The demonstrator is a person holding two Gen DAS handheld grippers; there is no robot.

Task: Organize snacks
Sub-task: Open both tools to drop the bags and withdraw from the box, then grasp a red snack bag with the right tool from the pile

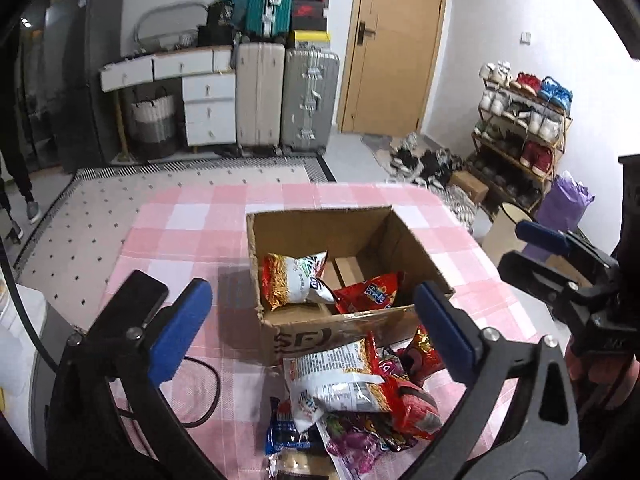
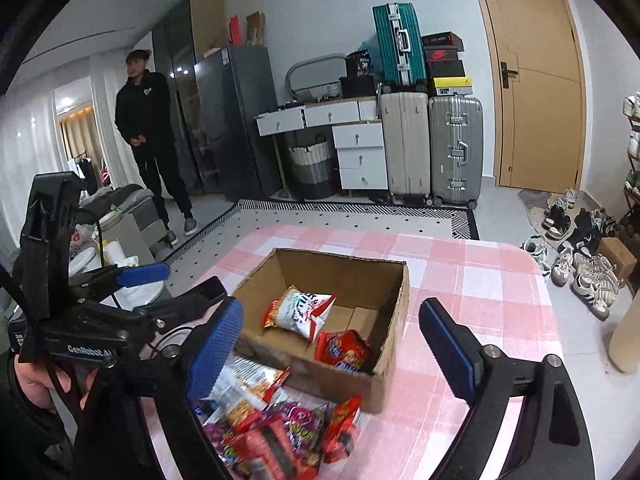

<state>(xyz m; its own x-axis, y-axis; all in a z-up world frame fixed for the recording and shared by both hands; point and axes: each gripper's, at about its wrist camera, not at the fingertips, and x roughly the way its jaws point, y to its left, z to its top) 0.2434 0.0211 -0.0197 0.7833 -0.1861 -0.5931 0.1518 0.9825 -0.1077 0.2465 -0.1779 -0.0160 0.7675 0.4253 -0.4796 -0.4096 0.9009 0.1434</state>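
Left gripper point(image 1: 312, 328) spread wide, nothing between its blue pads, hanging above the cardboard box point(image 1: 348, 326) on the pink checked table point(image 1: 180, 216). Right gripper point(image 2: 330, 344) likewise wide apart and empty. Two snack packets inside the box, white one point(image 1: 296, 280) beside red one point(image 1: 370, 292); loose pile of snacks point(image 1: 352, 396) just in front.

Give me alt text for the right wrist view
An open cardboard box on a pink checked tablecloth holds two snack bags, with a pile of snack packets in front. The right gripper is open and empty above them.
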